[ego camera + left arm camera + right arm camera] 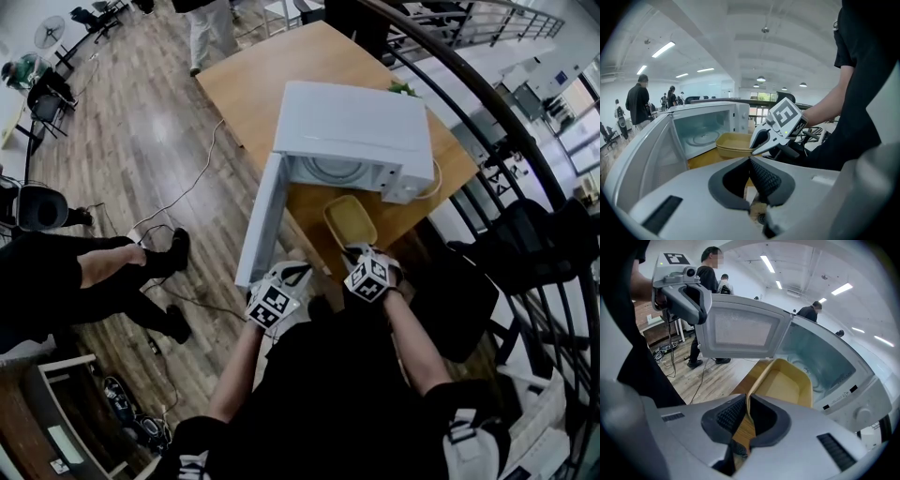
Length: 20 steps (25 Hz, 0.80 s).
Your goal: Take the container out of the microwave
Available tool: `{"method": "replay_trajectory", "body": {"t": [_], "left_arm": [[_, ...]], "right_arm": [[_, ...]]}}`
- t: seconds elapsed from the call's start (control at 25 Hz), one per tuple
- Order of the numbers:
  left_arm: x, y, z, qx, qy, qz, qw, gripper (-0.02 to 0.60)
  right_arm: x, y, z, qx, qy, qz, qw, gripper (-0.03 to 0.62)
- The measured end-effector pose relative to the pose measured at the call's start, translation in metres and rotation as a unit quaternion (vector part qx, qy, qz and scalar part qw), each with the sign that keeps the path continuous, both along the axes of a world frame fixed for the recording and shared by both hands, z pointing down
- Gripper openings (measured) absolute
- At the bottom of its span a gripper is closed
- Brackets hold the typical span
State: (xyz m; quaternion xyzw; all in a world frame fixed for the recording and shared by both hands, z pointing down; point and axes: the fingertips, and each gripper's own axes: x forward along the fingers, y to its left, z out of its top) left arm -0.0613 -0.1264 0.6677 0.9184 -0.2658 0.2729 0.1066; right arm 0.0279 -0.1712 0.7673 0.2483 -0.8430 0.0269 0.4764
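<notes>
A white microwave (352, 127) stands on a wooden table (244, 80) with its door (258, 220) swung wide open toward me. Its cavity (701, 131) holds only the glass turntable. A shallow yellow container (350, 218) is outside, just in front of the opening. My right gripper (358, 253) is shut on its near rim, and the thin yellow wall (749, 401) shows pinched between the pads. The left gripper (296, 274) hangs beside the door's lower edge, shut with nothing in it (750, 161). The container (735, 143) and right gripper (780, 129) also show in the left gripper view.
A curved black railing (487, 122) runs past the table's right side. A white cable (437, 180) leaves the microwave's right end. A seated person's legs (103, 267) and cables (183, 192) are on the wooden floor at left. Other people stand farther off (637, 101).
</notes>
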Motion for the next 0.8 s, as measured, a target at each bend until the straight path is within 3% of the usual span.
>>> {"method": "replay_trajectory", "body": {"t": [0.8], "left_arm": [[0.017,0.011,0.005,-0.003,-0.005,0.012,0.9999,0.002]], "right_arm": [[0.02,0.019,0.007,0.0,0.003,0.003,1.0,0.025]]}}
